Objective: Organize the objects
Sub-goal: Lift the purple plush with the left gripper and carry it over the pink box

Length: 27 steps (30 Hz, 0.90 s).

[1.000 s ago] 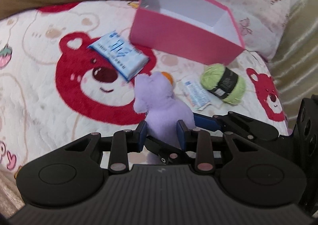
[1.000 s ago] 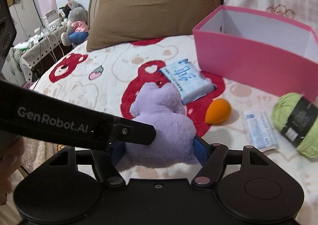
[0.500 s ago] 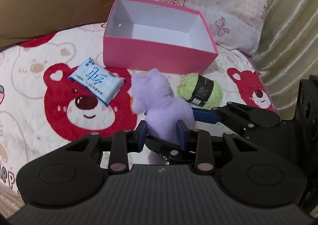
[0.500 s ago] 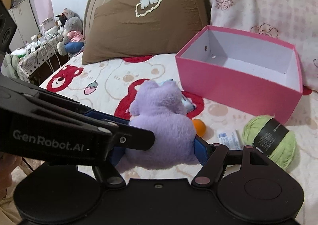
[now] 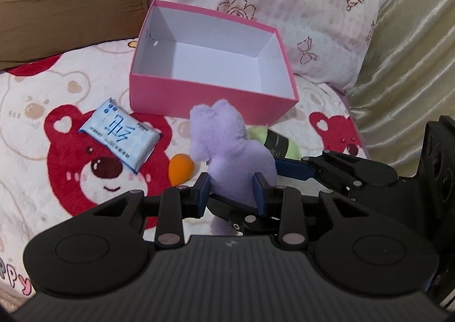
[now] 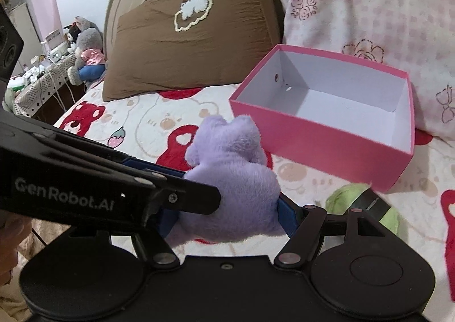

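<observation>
Plush [image 5: 227, 148], purple, clamped by both grippers at once, held above the bedspread [image 5: 42, 180] just in front of the pink box [image 5: 210, 100]. Left gripper [image 5: 231, 188] fingers narrow, pinching the plush low down. Right gripper [image 6: 227, 216] fingers wider, blue pads pressed into both sides of the body. Box open-topped, white inside, nothing visible in it. On the bedspread: blue tissue pack [image 5: 119, 134] left of the plush, orange egg-shaped thing [image 5: 180, 168] beside it, green yarn ball [image 5: 274, 141] partly hidden behind the plush. Brown pillow [image 6: 184, 37] and pink pillow [image 5: 284, 3] behind the box.
</observation>
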Each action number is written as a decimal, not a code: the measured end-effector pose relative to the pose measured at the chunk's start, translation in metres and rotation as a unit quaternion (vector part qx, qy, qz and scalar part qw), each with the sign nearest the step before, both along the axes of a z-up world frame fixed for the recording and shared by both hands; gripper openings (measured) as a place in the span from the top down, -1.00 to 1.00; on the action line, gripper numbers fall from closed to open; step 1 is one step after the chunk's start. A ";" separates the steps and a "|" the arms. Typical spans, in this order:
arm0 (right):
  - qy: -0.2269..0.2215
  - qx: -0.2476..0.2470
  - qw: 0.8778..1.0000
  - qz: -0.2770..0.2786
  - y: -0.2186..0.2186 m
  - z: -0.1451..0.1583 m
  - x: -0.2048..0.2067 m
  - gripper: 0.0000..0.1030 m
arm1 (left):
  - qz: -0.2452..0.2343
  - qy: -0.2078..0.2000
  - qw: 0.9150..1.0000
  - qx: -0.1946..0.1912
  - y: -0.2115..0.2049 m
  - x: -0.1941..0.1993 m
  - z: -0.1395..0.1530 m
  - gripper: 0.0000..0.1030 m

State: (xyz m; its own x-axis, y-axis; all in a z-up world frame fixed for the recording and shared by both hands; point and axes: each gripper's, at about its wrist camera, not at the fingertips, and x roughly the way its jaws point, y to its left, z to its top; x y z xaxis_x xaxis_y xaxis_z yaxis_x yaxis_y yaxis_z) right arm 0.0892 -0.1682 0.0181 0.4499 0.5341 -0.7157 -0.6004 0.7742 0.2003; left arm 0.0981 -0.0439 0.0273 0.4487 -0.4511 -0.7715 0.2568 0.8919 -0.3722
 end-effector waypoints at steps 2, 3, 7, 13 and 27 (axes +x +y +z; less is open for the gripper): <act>0.009 -0.006 1.000 -0.003 0.001 0.006 0.009 -0.46 | -0.002 0.007 1.000 -0.003 -0.002 0.011 0.004 0.40; 0.014 -0.011 1.000 -0.004 0.001 0.010 0.015 -0.46 | -0.005 0.010 1.000 -0.003 -0.005 0.016 0.007 0.40; 0.004 -0.038 0.999 0.013 0.003 0.024 0.033 -0.46 | -0.007 0.009 1.000 -0.012 -0.012 0.035 0.020 0.41; -0.013 -0.040 0.999 0.003 -0.005 0.043 0.060 -0.46 | -0.022 0.008 1.000 -0.019 -0.029 0.071 0.036 0.41; 0.049 -0.056 0.996 -0.053 -0.008 0.041 0.143 -0.46 | -0.048 0.011 0.998 -0.035 -0.058 0.158 0.028 0.43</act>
State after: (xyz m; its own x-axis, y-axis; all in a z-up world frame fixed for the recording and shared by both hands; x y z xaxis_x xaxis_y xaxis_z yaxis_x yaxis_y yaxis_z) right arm 0.2324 -0.1758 0.0589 0.4240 0.4018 -0.8117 -0.4964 0.8527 0.1628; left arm 0.2564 -0.1023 0.0549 0.3852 -0.5436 -0.7458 0.3308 0.8357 -0.4383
